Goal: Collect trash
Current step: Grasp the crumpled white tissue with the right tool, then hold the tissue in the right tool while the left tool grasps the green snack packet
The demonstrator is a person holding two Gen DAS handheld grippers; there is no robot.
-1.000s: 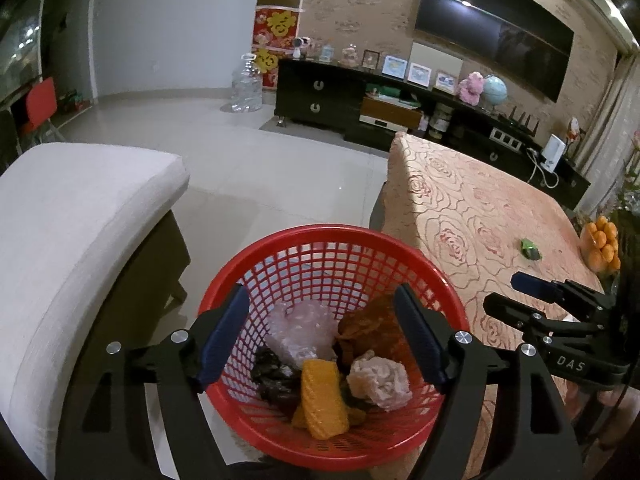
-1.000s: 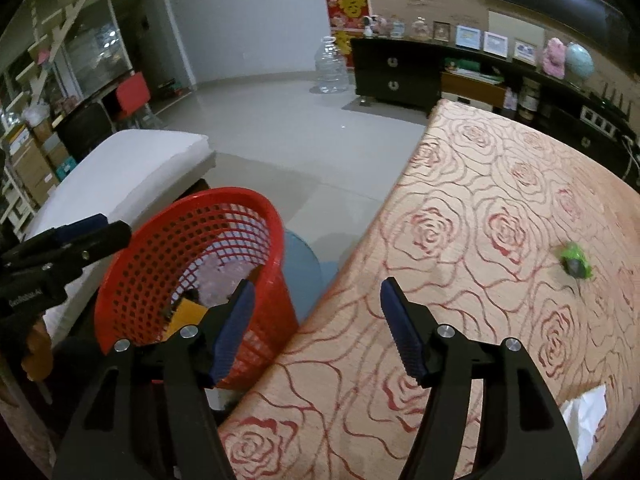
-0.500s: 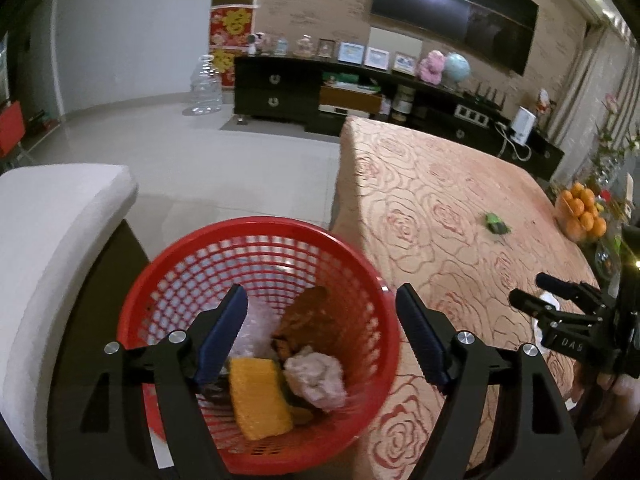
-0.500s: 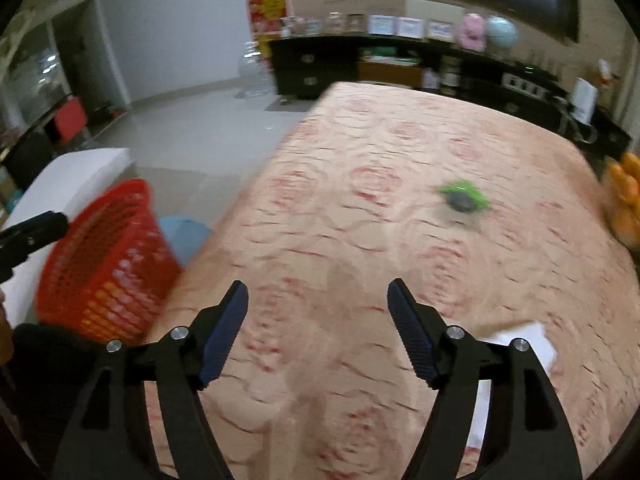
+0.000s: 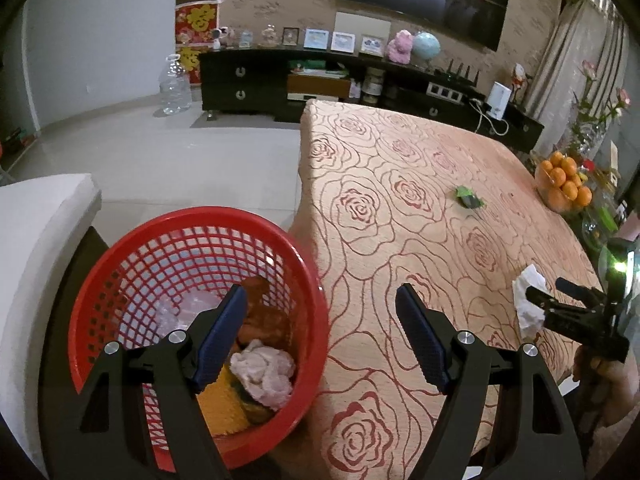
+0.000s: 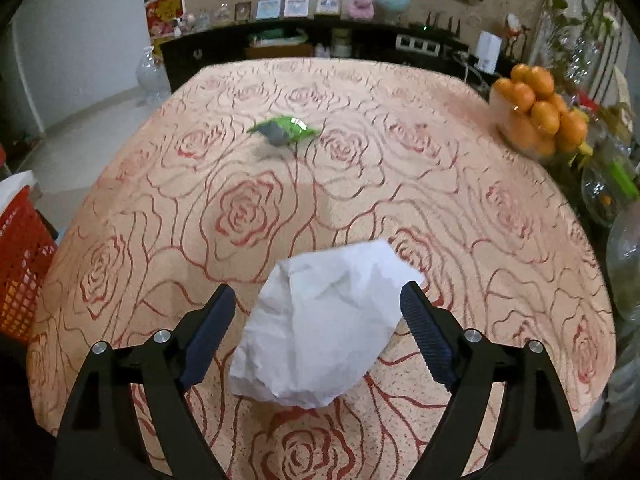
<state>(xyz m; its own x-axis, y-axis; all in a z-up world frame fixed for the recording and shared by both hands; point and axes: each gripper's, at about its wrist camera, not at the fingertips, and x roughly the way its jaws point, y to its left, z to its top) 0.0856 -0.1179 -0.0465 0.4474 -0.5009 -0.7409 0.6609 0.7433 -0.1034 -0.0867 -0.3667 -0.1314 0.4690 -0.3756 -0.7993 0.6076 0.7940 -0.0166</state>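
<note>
A red mesh basket (image 5: 120, 264) holding several pieces of trash stands beside the table at the lower left of the left wrist view. My left gripper (image 5: 320, 332) hangs open over its right rim and the table's edge, with nothing between its fingers. A crumpled white tissue (image 6: 320, 328) lies on the rose-patterned tablecloth (image 6: 248, 208). My right gripper (image 6: 318, 308) straddles the tissue, its jaws opening and the pads not pressing on it. In the left wrist view the right gripper (image 5: 548, 290) is at the tissue (image 5: 528, 304). A green wrapper (image 6: 284, 130) lies further out on the table.
A bowl of oranges (image 6: 536, 120) and glass vases (image 6: 608, 188) stand at the table's right edge. The basket (image 6: 20, 260) shows at the left edge of the right wrist view. A white cushioned seat (image 5: 36, 232) is left of the basket. A dark TV cabinet (image 5: 280, 80) lines the far wall.
My right gripper has swung from beside the basket across the table to the white tissue, and its jaws have widened. The left gripper has drifted right, from above the basket's middle towards the table's edge.
</note>
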